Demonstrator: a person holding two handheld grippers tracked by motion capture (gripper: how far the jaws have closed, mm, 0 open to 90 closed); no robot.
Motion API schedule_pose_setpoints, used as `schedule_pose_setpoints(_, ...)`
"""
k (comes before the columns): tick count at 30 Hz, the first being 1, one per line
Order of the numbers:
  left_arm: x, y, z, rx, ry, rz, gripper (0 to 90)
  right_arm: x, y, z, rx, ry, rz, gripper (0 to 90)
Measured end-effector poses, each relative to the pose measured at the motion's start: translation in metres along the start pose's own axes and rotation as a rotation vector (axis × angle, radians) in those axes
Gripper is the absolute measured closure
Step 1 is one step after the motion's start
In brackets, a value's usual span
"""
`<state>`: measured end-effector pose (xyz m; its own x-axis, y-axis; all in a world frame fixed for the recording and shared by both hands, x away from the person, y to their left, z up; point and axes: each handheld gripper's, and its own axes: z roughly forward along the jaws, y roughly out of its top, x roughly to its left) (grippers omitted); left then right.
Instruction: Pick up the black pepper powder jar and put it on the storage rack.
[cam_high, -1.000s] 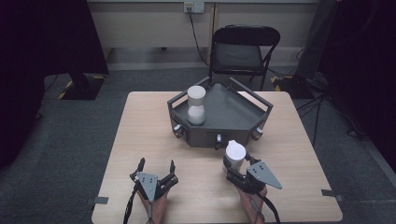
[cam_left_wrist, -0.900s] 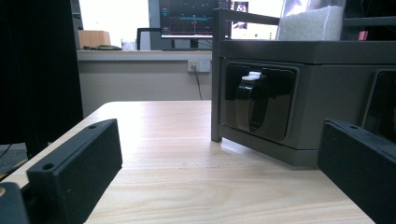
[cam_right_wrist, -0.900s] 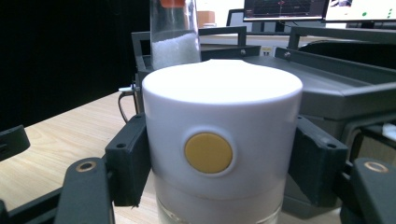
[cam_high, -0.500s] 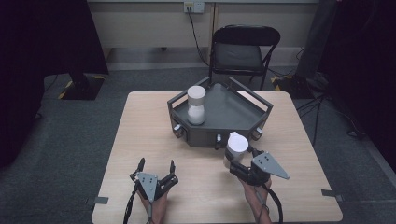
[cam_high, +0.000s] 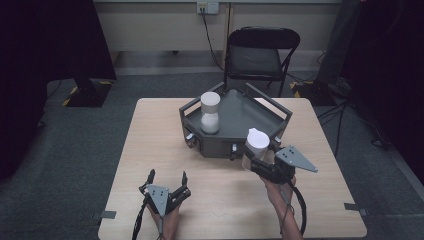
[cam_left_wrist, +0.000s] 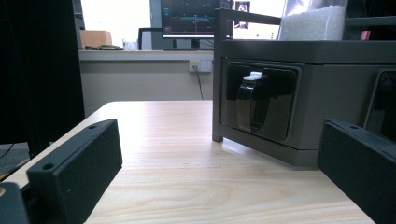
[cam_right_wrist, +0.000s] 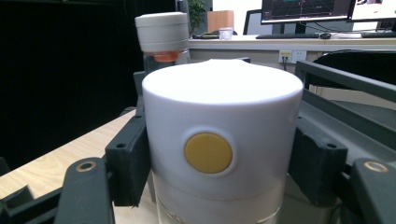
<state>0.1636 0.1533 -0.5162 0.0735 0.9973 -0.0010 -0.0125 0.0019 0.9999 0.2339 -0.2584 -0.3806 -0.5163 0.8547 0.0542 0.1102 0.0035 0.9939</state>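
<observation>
A white-capped jar (cam_high: 256, 142) (cam_right_wrist: 219, 154) with a yellow dot on its cap is clamped between the jaws of my right gripper (cam_high: 252, 162), held upright just in front of the grey tray's (cam_high: 270, 112) front right wall. A second white-capped jar (cam_high: 210, 112) (cam_right_wrist: 161, 35) stands upright inside the tray at its left corner. My left gripper (cam_high: 166, 176) rests open on the table near the front edge, its jaws wide apart and pointing at the tray's front wall (cam_left_wrist: 299, 70), with nothing between them.
The tray's front wall carries dark recessed latches (cam_left_wrist: 254, 105). A black folding chair (cam_high: 260, 52) stands beyond the table's far edge. Bare wooden tabletop (cam_high: 155, 135) lies left of the tray and between the grippers.
My right gripper has carried the jar forward and slightly right, from the open table up to the tray's front right wall. The left gripper has stayed put.
</observation>
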Motion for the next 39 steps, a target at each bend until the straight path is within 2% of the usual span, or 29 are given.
schedule_pose_setpoints(11, 0.0, 0.0, 0.0, 0.0, 0.0, 0.0, 0.0, -0.009, 0.027, 0.016, -0.029, -0.006, 0.003, 30.4)
schedule_pose_setpoints(19, 0.0, 0.0, 0.0, 0.0, 0.0, -0.001, 0.0, -0.01, 0.041, 0.032, -0.044, -0.05, 0.014, 30.4)
schedule_pose_setpoints(26, 0.0, 0.0, 0.0, 0.0, 0.0, 0.0, 0.0, -0.001, 0.047, 0.052, -0.061, -0.12, -0.006, 30.4)
schedule_pose_setpoints(31, 0.0, 0.0, 0.0, 0.0, 0.0, -0.001, 0.0, 0.006, 0.05, 0.065, -0.065, -0.164, 0.007, 30.4)
schedule_pose_setpoints(33, 0.0, 0.0, 0.0, 0.0, 0.0, -0.001, 0.0, 0.006, 0.049, 0.07, -0.063, -0.173, 0.023, 30.4)
schedule_pose_setpoints(37, 0.0, 0.0, 0.0, 0.0, 0.0, -0.002, 0.0, 0.013, 0.047, 0.08, -0.05, -0.2, 0.003, 30.4)
schedule_pose_setpoints(39, 0.0, 0.0, 0.0, -0.001, -0.002, -0.002, 0.0, 0.015, 0.045, 0.085, -0.049, -0.208, 0.009, 30.3)
